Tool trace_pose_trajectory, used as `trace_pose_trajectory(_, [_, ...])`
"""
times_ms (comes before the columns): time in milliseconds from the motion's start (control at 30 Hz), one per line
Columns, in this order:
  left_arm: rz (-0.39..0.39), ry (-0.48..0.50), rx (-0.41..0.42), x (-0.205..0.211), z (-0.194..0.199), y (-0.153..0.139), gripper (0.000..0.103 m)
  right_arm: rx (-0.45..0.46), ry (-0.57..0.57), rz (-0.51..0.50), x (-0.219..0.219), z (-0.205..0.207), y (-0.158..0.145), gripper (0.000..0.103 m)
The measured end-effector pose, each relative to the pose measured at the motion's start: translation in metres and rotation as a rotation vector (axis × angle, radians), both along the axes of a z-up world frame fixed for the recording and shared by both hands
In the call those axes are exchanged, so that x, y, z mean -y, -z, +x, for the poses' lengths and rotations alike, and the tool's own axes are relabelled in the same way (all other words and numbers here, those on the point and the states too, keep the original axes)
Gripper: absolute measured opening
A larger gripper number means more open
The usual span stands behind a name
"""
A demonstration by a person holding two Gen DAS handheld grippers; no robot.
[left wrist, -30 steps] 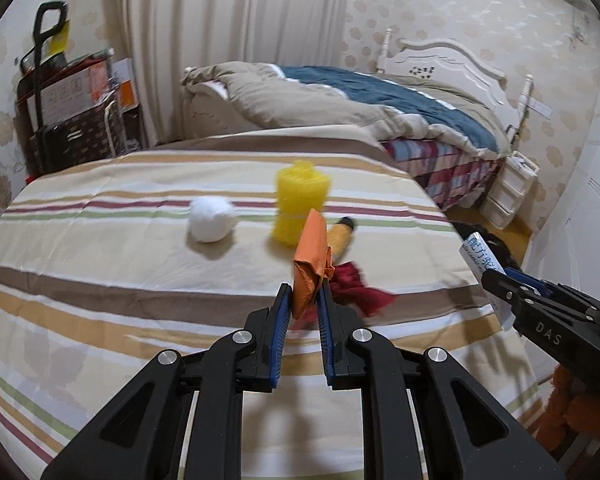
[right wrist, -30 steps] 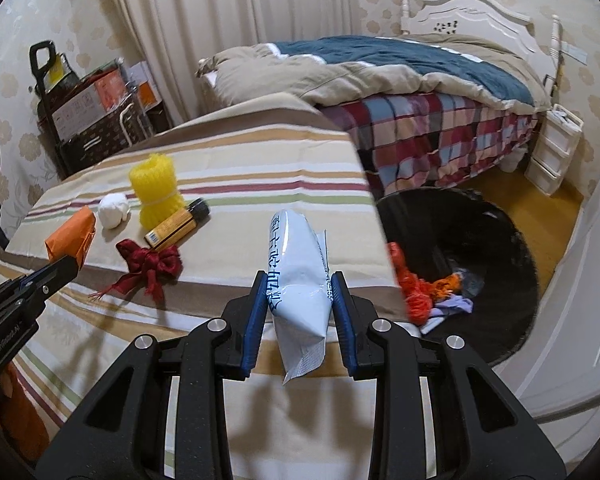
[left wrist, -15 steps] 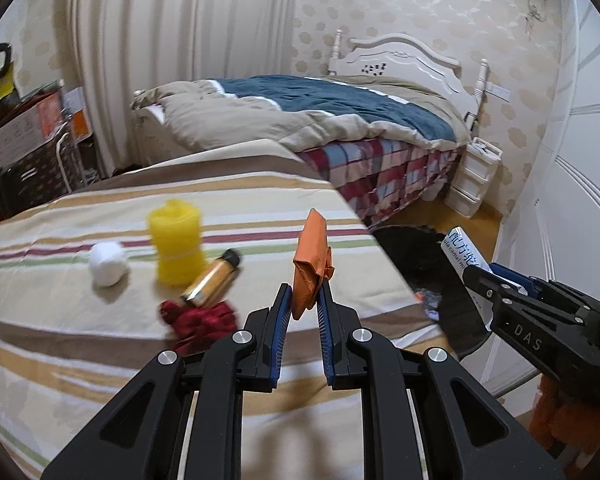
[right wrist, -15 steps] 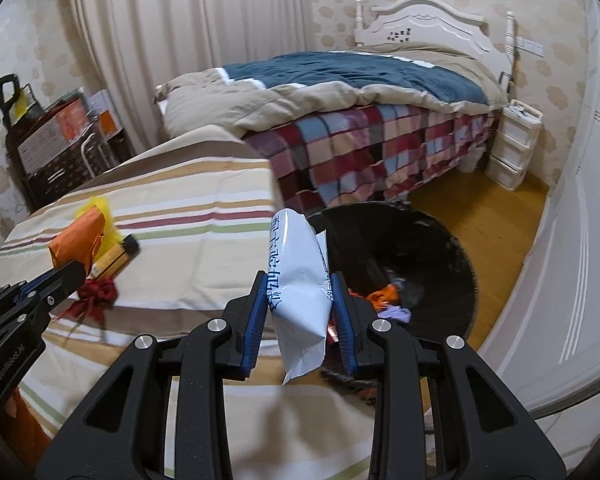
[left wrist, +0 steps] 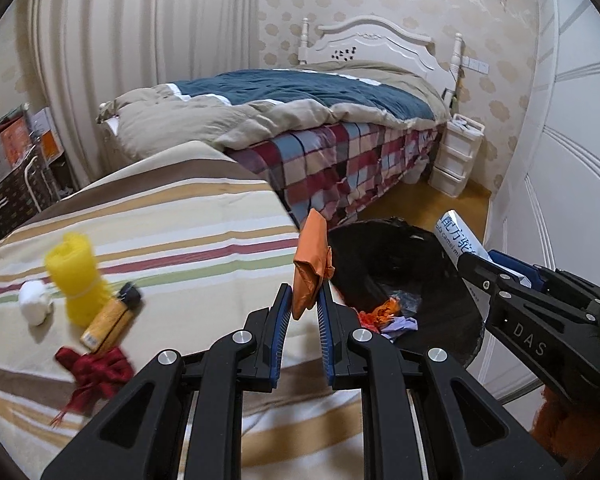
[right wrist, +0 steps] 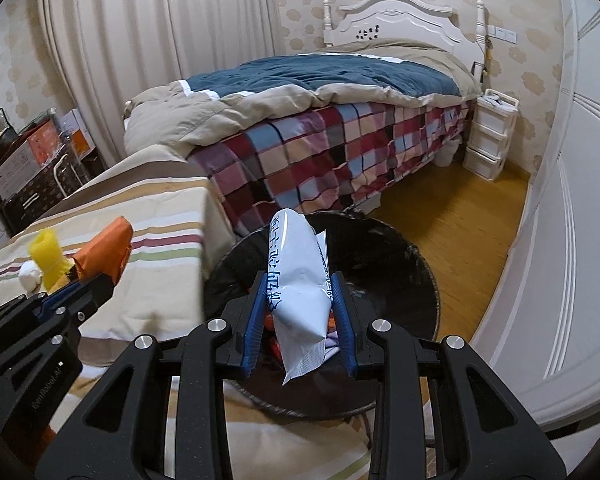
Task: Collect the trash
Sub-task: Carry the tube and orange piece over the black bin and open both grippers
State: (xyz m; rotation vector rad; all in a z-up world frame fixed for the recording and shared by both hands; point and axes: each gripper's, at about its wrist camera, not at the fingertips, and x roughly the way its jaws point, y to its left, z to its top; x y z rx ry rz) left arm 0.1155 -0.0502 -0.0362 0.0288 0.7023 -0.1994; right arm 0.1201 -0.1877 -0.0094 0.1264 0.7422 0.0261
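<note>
Carrying both catches to the round black-lined bin (right wrist: 400, 248) on the floor, we judge release comes next. Our right gripper (right wrist: 298, 300) clamps a white printed plastic pouch (right wrist: 300, 276) seemingly above the bin; our left gripper (left wrist: 303, 304) pinches folded orange paper (left wrist: 310, 256) nearer the striped bedcover (left wrist: 160, 216), where a yellow mesh roll (left wrist: 76, 276) and dark red ribbon bow (left wrist: 94, 368) wait.

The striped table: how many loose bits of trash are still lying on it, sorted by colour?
Yellow: 1, the mesh roll
White: 1, the crumpled ball
Amber with a black cap: 1, the small bottle
Dark red: 1, the ribbon bow
Total: 4
</note>
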Motion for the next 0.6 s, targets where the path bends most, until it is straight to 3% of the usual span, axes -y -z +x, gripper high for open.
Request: trace_pose_trajectory(600, [0.071,0.046,-0.029,0.049,0.045,0.018,0.017,-0.042,0.046,0.027,0.034,0.029,0.026,0.031])
